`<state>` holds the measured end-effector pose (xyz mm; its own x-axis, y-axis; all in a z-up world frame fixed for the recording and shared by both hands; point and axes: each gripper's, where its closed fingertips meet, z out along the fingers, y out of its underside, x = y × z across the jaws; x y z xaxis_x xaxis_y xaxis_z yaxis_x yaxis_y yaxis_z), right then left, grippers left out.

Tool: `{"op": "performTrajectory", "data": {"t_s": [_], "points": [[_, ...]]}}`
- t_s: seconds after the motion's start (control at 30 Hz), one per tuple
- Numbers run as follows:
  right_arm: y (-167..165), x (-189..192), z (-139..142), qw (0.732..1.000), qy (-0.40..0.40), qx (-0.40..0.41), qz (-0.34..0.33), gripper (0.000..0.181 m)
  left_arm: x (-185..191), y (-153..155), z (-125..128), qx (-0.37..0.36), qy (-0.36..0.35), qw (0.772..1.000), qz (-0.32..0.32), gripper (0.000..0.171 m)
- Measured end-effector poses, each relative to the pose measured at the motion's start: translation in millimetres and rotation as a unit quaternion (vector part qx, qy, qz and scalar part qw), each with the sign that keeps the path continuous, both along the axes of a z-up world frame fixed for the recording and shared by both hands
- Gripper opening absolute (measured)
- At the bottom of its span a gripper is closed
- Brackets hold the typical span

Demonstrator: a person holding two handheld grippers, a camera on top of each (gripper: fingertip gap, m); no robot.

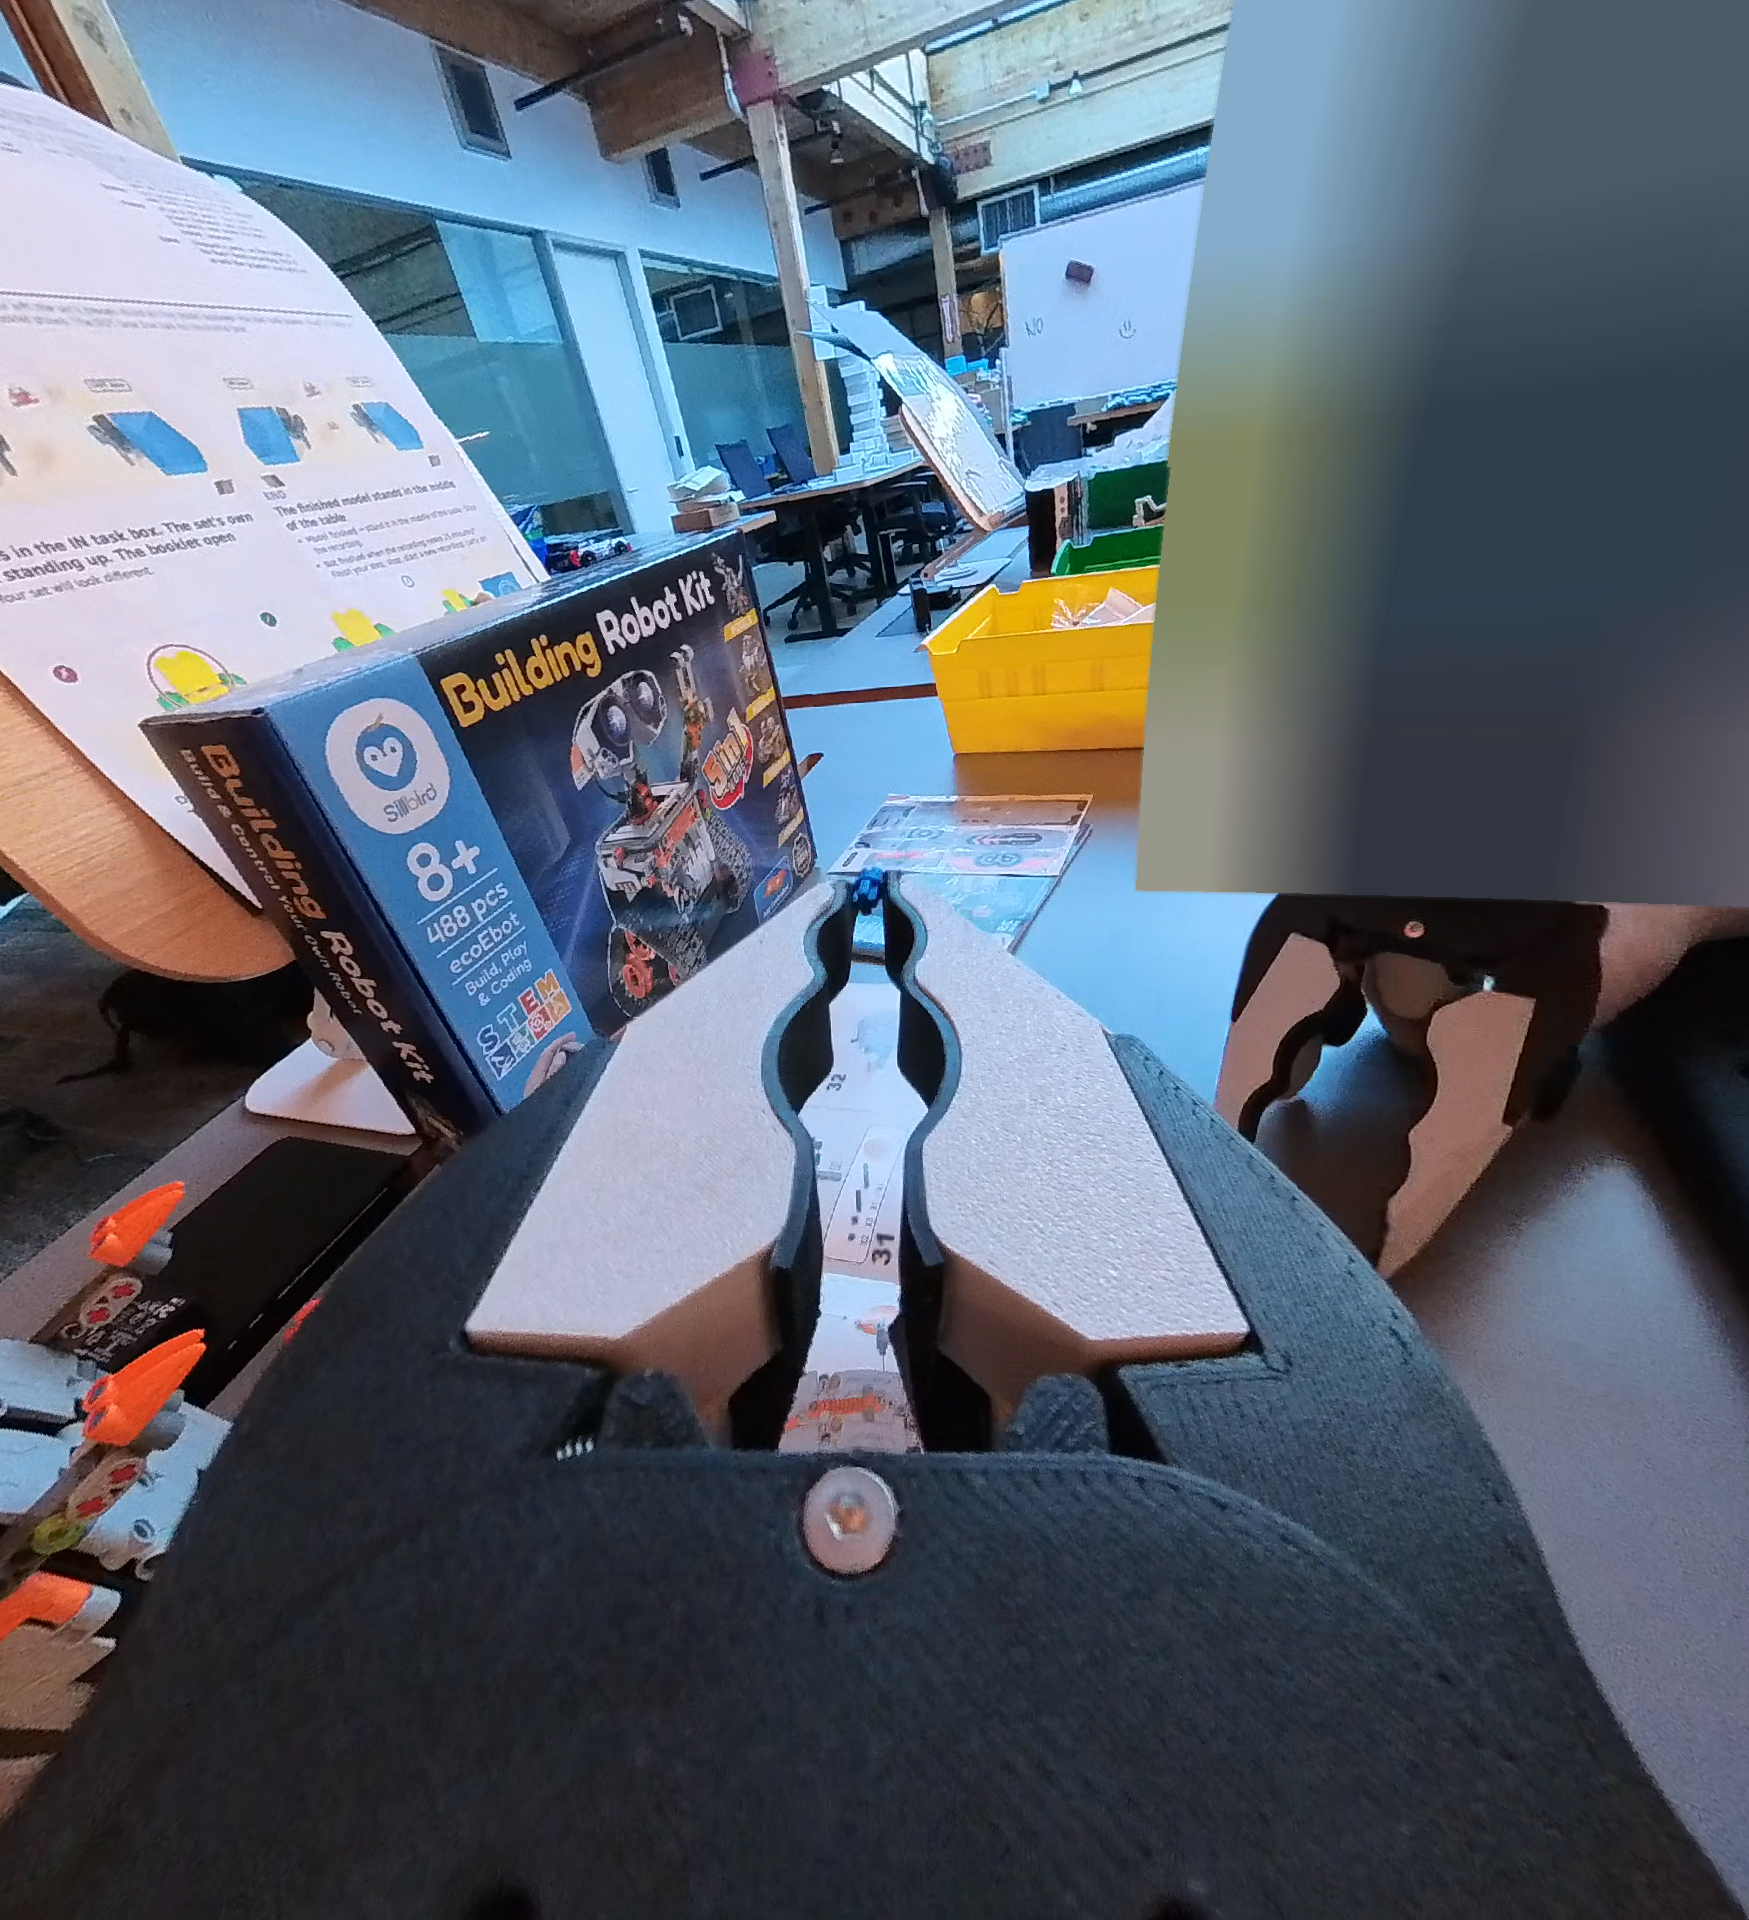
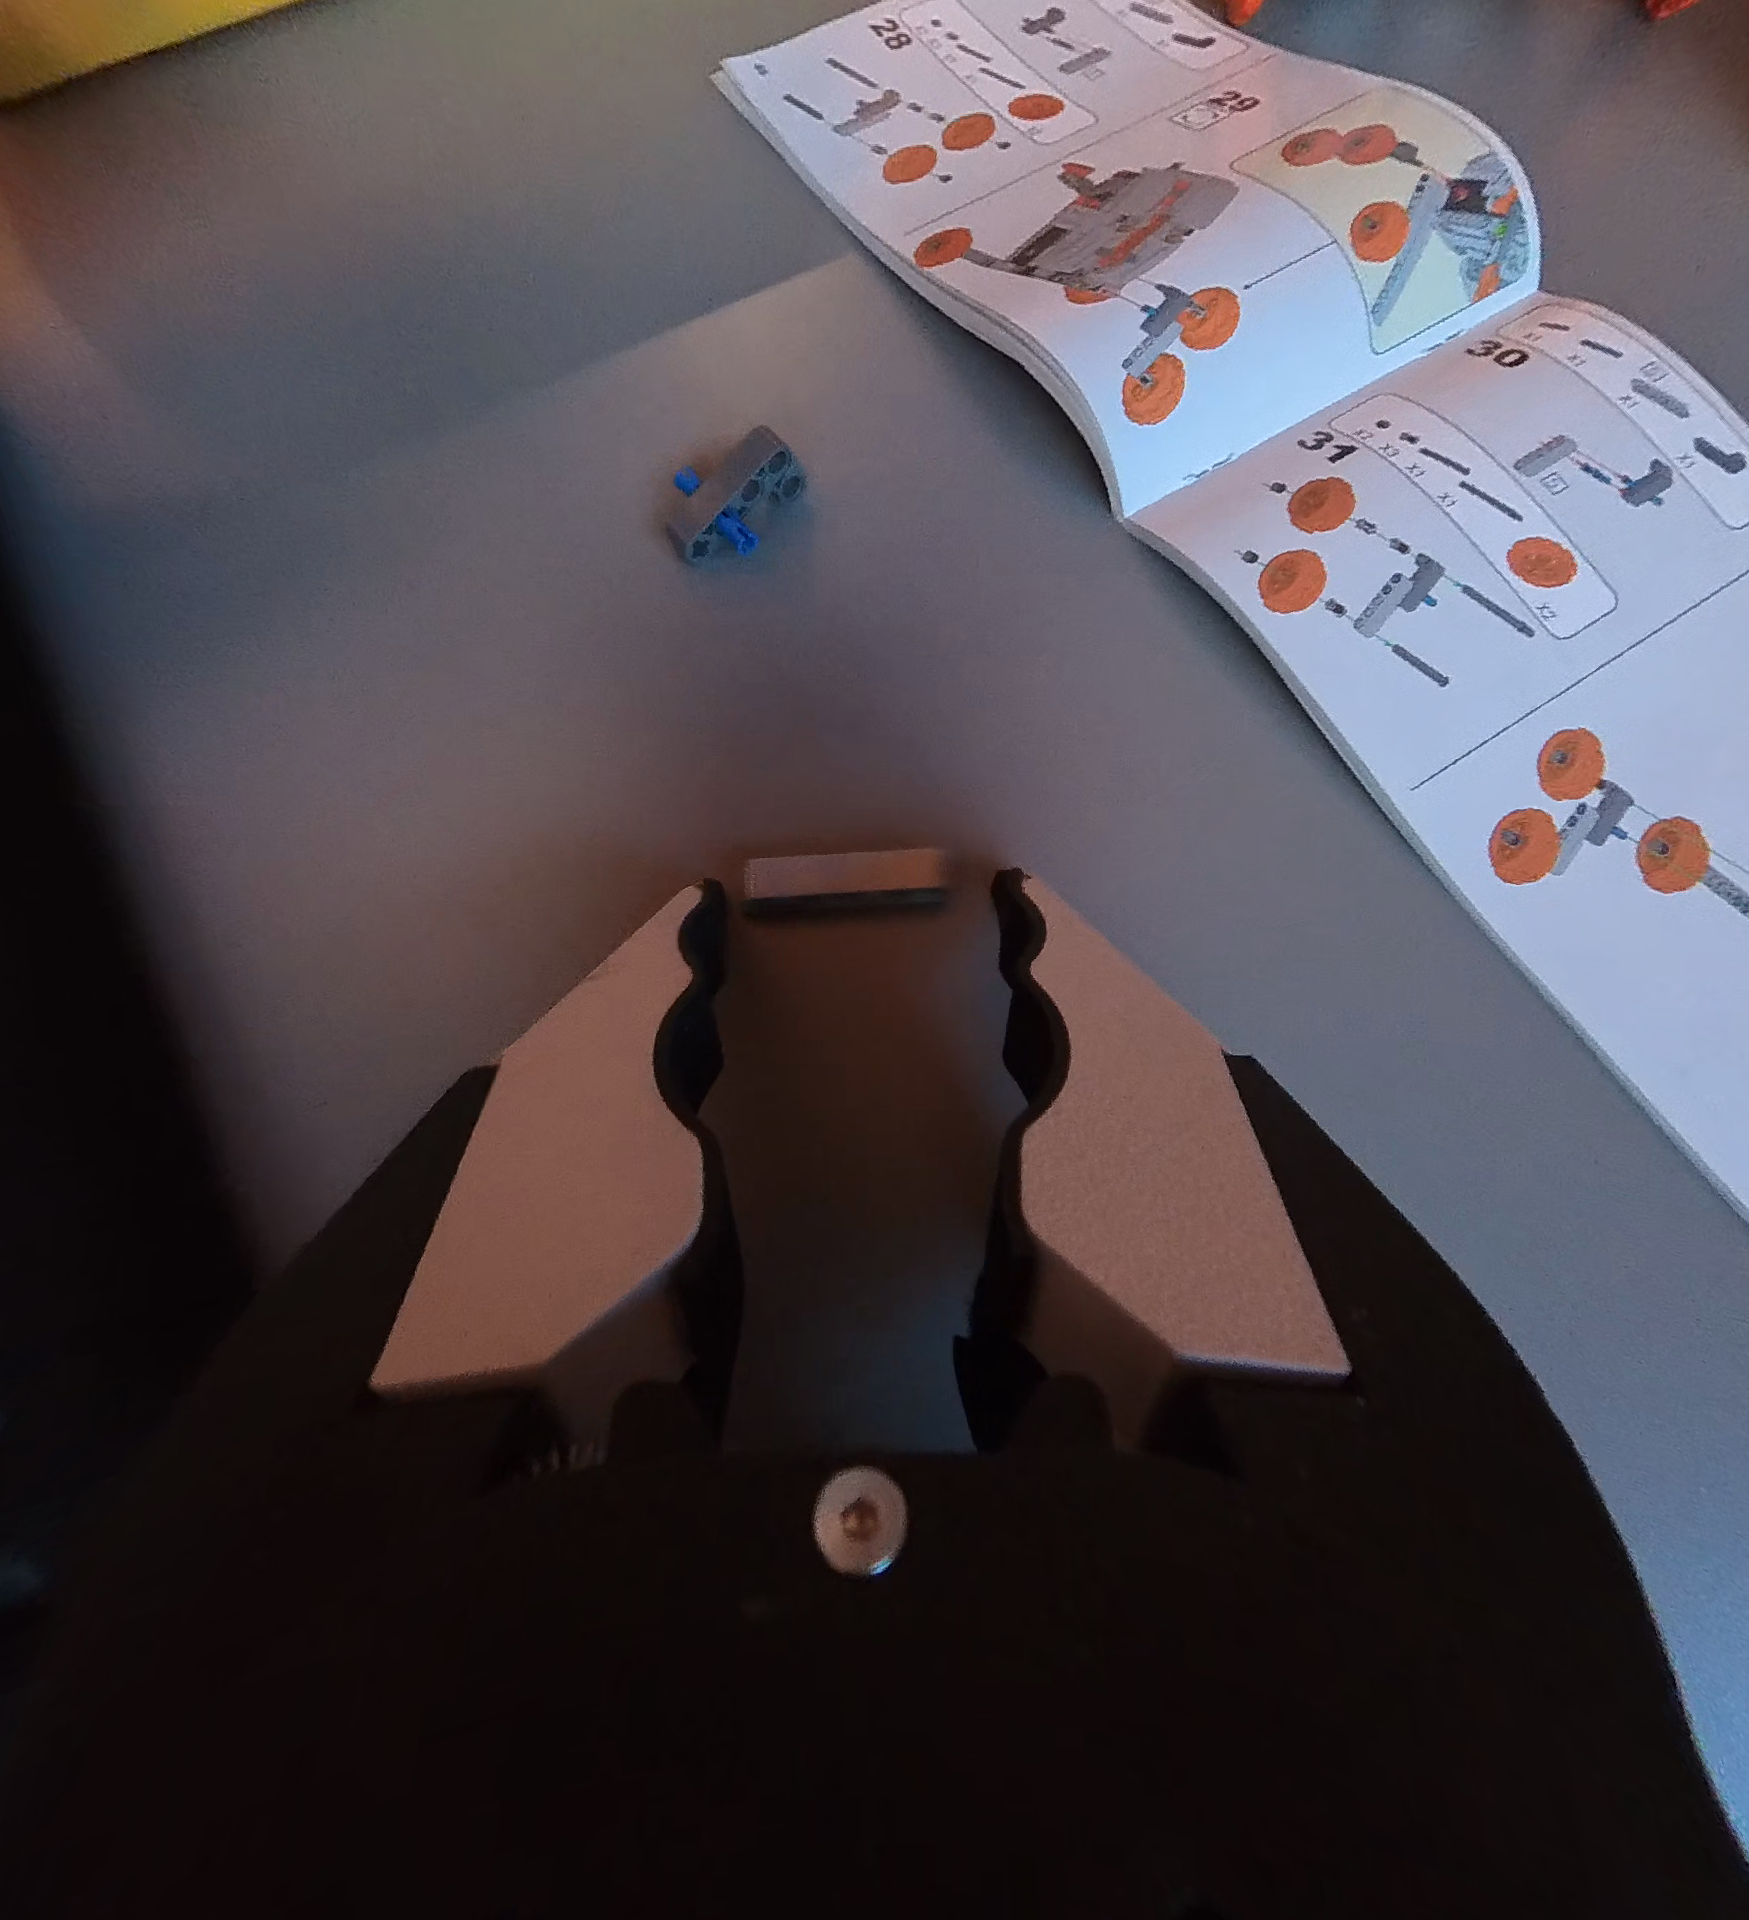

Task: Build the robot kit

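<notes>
The left tongs [image 1: 868, 896] point level and forward over the grey bench [image 1: 1109, 977], tips clamped on a tiny blue peg [image 1: 866, 891]. Below them lies the open instruction booklet [image 1: 865, 1174], glimpsed through the narrow gap. Just ahead to the left a blue kit box [image 1: 496, 831] stands upright; a sticker sheet [image 1: 963, 836] lies flat beyond the tips, and a yellow bin [image 1: 1036, 665] sits farther back. A partly built grey-and-orange model [image 1: 49, 1455] rests at the near left.

The right tongs [image 2: 854, 899] tilt steeply down toward the bench [image 2: 434, 727], spread wide apart and holding nothing. A small grey flat piece [image 2: 846, 881] lies between their tips. Farther ahead sits a grey beam with blue pegs [image 2: 735, 497], and the booklet [image 2: 1421, 468] lies open to the right.
</notes>
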<state>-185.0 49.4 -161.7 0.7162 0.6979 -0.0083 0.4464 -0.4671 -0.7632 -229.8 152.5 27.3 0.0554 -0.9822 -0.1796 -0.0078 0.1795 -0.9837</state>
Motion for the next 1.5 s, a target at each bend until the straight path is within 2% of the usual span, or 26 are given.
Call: {"op": "performTrajectory", "data": {"t_s": [0.3, 0.5, 0.67, 0.93, 1.5], "points": [[-1, -2, 0, 1.000, 0.005, -0.004, 0.003, 0.045, -3, 5, -6, 0.000, 0.017, 1.000, 0.014, 0.003], [-2, -6, 0, 1.000, 0.003, -0.003, -0.006, 0.050, -13, 17, -9, -0.006, 0.020, 0.999, 0.040, 0.002], [-1, -6, 0, 1.000, 0.008, -0.007, -0.007, 0.041, -28, 26, -4, -0.004, 0.014, 0.997, 0.071, 0.002], [-1, -6, 0, 1.000, 0.005, -0.005, 0.012, 0.041, -44, 34, 0, -0.002, 0.008, 0.995, 0.102, 0.002], [-4, -7, -1, 0.999, 0.005, -0.006, 0.037, 0.046, -34, 30, 0, -0.008, 0.008, 0.997, 0.081, 0.002]]}}
